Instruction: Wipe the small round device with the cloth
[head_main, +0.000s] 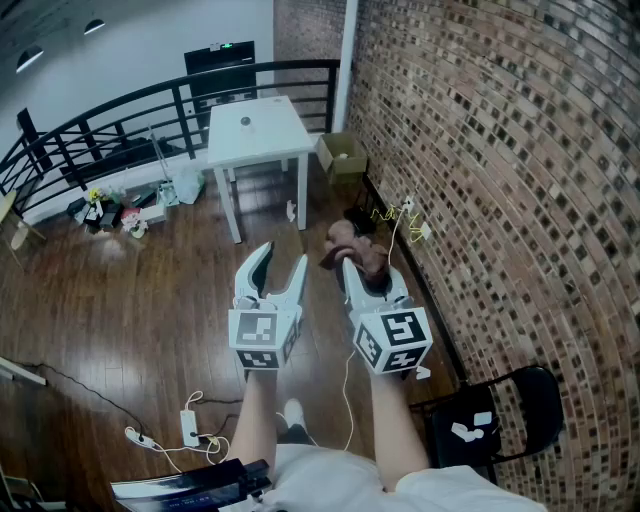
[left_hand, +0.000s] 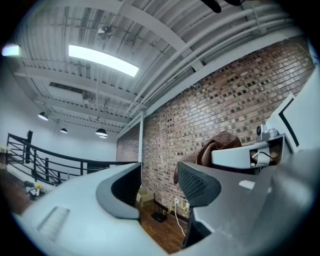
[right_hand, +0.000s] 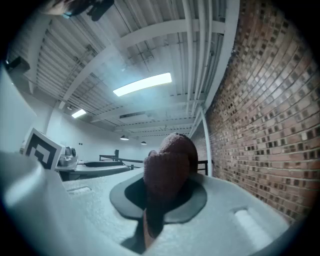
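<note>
**A:** Where is the small round device (head_main: 246, 122)?

**B:** It sits on the white table (head_main: 278, 142), near the middle of the top. The table stands across the wooden floor (head_main: 120, 310), in front of the black railing (head_main: 110, 115). A cardboard box (head_main: 342, 155) lies just beside the table, against the brick wall (head_main: 500, 150).

**A:** How does it lie relative to the jaws?

**B:** It is well apart from both pairs, and nothing touches it. From the head view the device is straight ahead and beyond the tips, with open floor between them and the table. Both grippers are held out roughly level, side by side.

**A:** What is the left gripper (head_main: 283, 262) doing?

**B:** Its jaws stand a little apart with nothing between them. In its own view only the floor and the foot of the wall show through the narrow gap.

**A:** And the right gripper (head_main: 365, 268)?

**B:** It is clamped on the brown cloth (head_main: 348, 243). In the right gripper view the cloth is pinched between the two pads and bunches up past the tips in a rounded lump. The left gripper view shows the same lump sticking out beside it.

**A:** Anything else close by?

**B:** A black chair (head_main: 520, 400) stands by the wall, on the person's right.
</note>
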